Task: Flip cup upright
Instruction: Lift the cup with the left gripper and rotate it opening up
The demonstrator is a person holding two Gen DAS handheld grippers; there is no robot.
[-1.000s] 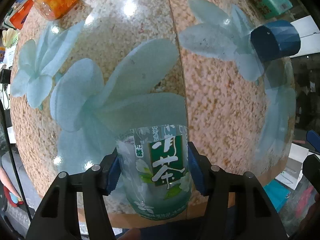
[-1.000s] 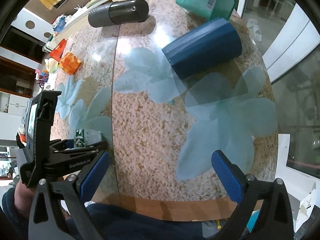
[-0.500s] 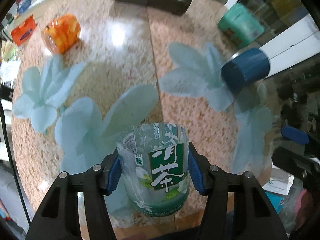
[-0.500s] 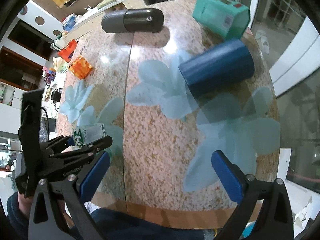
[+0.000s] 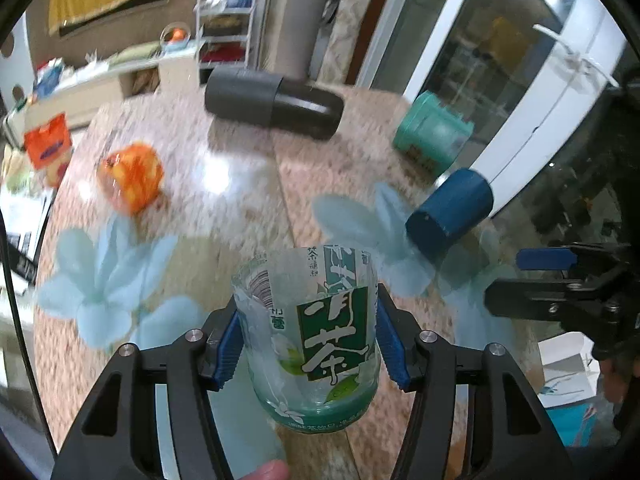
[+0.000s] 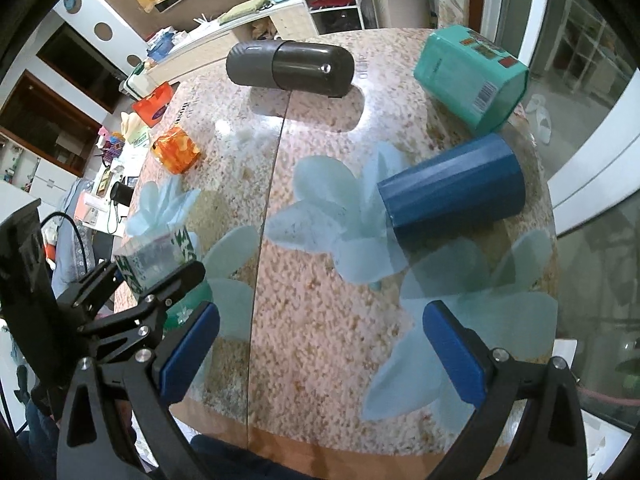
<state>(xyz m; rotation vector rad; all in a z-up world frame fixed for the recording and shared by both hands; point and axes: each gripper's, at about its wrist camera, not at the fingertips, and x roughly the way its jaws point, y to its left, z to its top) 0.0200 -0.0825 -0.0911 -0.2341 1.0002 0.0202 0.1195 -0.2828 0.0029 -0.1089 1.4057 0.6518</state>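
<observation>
Flower-patterned table (image 6: 320, 320) carries several tipped containers; near its front-left edge the left gripper (image 5: 306, 340) clamps the clear cup (image 5: 312, 332), rim up (base seemingly off the surface). Lower it level before letting go. Right gripper (image 6: 320, 356) gapes empty.

The cup (image 5: 316, 332) at lower centre is clear glossy plastic with a printed green label, the table (image 6: 320, 320) is shiny speckled stone, and the blue cup (image 6: 452, 188) at right looks matt, smooth plastic.
</observation>
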